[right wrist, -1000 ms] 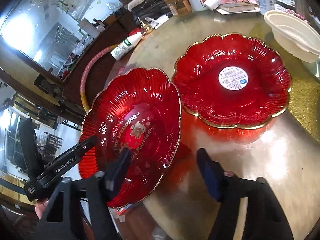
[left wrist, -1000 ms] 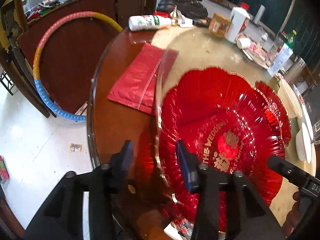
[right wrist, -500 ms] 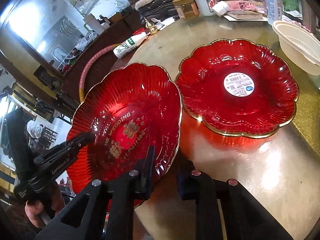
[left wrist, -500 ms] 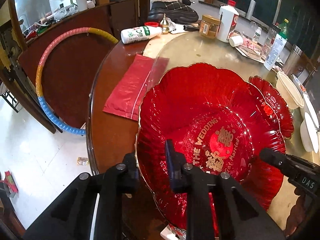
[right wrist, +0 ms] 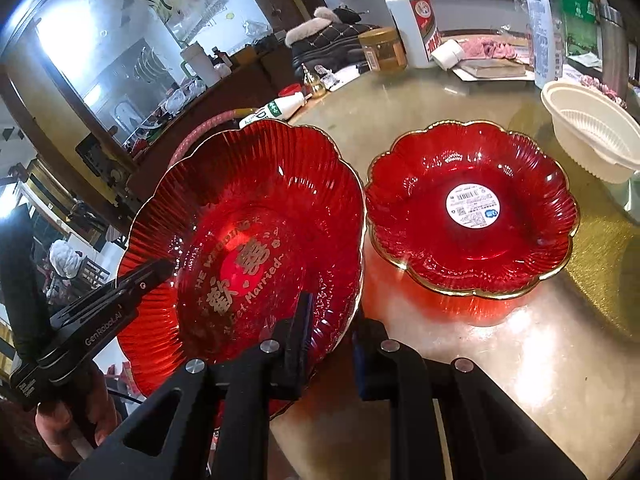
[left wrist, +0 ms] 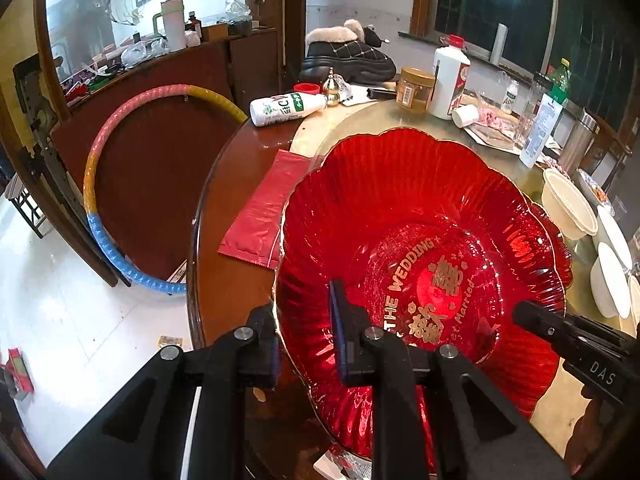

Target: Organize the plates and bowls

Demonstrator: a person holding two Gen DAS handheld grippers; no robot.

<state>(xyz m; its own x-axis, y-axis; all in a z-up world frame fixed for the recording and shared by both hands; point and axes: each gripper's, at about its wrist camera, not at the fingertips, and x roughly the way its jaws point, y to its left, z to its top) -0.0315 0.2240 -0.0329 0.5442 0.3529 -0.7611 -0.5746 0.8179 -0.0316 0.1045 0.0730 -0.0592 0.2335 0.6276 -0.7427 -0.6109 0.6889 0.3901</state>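
Note:
A red glass plate with gold wedding lettering (left wrist: pixel 400 208) (right wrist: pixel 256 196) is held tilted above the table's near edge. My left gripper (left wrist: pixel 306 332) is shut on its left rim. My right gripper (right wrist: pixel 330 332) is shut on its right rim; it also shows in the left wrist view (left wrist: pixel 520 314), and the left gripper shows in the right wrist view (right wrist: pixel 168 266). A second red plate with a white sticker (right wrist: pixel 472 208) lies flat on the glass turntable (right wrist: pixel 520 344) to the right.
A white plastic bowl (right wrist: pixel 592 132) sits at the right, with more white bowls (left wrist: pixel 608 276) beside it. Bottles, a jar (left wrist: pixel 414 88), a white liquor bottle (left wrist: pixel 450 76) and a boot stand at the back. A red bag (left wrist: pixel 264 212) lies on the wooden table.
Both grippers closed onto opposite rims of the lettered plate, and it has risen and tilted off the table.

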